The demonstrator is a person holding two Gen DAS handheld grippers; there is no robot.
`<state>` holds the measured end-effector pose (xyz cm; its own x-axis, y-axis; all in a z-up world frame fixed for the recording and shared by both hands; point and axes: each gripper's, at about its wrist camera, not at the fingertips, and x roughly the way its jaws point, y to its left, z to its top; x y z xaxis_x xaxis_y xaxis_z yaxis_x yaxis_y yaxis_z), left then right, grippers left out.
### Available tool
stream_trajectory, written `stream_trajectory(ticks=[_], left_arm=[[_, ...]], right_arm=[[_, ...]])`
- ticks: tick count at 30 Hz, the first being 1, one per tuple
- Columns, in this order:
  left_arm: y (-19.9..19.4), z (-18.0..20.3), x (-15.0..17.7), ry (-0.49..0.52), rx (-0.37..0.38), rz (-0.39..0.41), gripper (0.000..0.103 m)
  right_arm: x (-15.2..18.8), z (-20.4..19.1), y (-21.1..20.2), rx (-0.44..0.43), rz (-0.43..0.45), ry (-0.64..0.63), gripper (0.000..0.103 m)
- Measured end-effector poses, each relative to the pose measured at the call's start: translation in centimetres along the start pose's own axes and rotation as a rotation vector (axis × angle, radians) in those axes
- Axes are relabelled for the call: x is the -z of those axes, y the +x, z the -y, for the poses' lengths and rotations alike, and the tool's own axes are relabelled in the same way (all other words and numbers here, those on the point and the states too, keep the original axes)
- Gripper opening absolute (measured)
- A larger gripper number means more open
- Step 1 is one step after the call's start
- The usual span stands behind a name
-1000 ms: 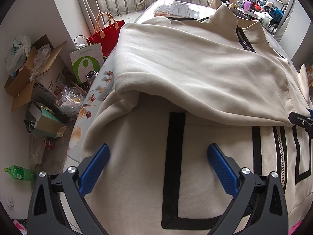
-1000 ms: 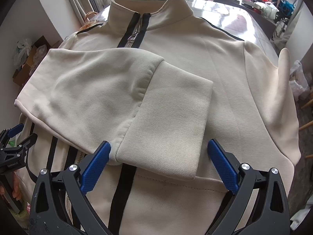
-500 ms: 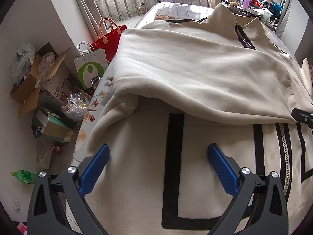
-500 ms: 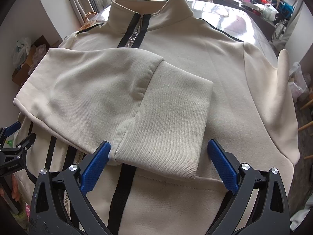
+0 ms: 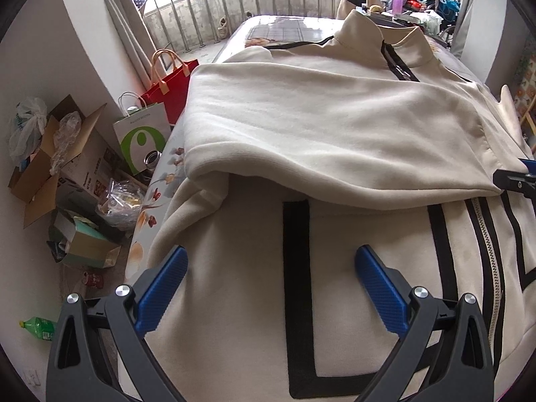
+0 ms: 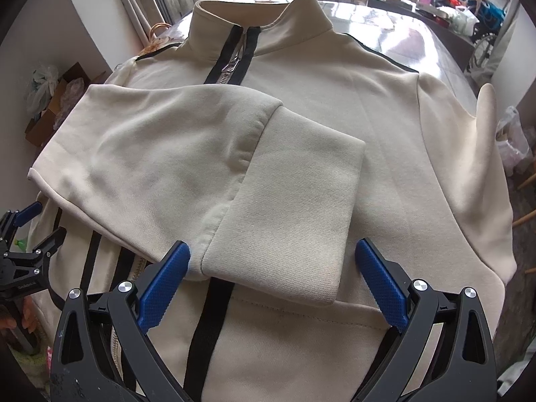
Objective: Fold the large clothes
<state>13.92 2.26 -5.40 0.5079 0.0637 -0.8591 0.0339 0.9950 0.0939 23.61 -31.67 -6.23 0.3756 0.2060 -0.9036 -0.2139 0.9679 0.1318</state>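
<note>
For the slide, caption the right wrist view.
Open right gripper straddles the cuff of a sleeve folded across the cream zip jacket.

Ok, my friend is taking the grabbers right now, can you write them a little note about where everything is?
Left gripper: jaws open, empty, above the jacket's lower front by the black trim.
Right gripper: jaws open, empty, either side of the sleeve cuff.
Jacket: cream, zipped, lying face up on the table, collar far from you.
Done: one sleeve is folded across the chest.
Left: the other sleeve lies along the jacket's side, not folded in; then probably fold the body up.
</note>
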Motion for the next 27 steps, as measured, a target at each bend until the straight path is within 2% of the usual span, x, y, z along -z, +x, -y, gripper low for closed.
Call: stream_trajectory(ticks=[3,8,11,14,17,19,20,21,23,25,27], left_arm=[[0.3,-0.7,0.1,-0.008,0.06,0.007,0.099],[0.2,-0.8,0.5,0.027,0.098,0.056,0.099],[-0.7,-1.3,0.6,0.028,0.14,0.088,0.099],[-2.5,-2.6,0.9,0.0,0.16,0.152,0.099],[-4.0,-4.1,0.7,-0.022,0.111,0.193,0.097],[-4.3,-5.1,0.5,-0.037,0.065,0.2,0.095],[-4.3,-5.5,0.3,-0.044,0.044,0.191,0.09],[-3.9,-5.8,0.0,-0.049,0.029,0.172,0.087],[-3.1,-6.2,-0.2,-0.048,0.035,0.137,0.079],[-1.8,-6.2,-0.5,-0.028,0.02,0.09,0.067],[-0.6,-6.1,-0.8,-0.006,0.006,0.059,0.051]], right_arm=[[-0.1,1.4,-0.8,-0.06,0.005,0.072,0.095],[-0.4,3.5,-1.8,-0.122,0.018,0.149,0.091],[-0.7,4.0,-1.9,-0.145,0.008,0.168,0.077],[-0.8,3.7,-1.6,-0.155,-0.007,0.169,0.063],[-0.9,3.2,-1.3,-0.122,-0.001,0.156,0.054],[-0.9,3.3,-1.3,-0.099,0.001,0.149,0.042],[-0.9,3.4,-1.3,-0.088,0.0,0.145,0.038],[-0.9,3.5,-1.3,-0.071,-0.002,0.14,0.028],[-1.0,3.6,-1.2,-0.055,-0.007,0.133,0.016],[-1.2,3.6,-1.3,-0.06,-0.006,0.124,0.01],[-1.6,3.1,-1.5,-0.038,0.005,0.095,0.007]])
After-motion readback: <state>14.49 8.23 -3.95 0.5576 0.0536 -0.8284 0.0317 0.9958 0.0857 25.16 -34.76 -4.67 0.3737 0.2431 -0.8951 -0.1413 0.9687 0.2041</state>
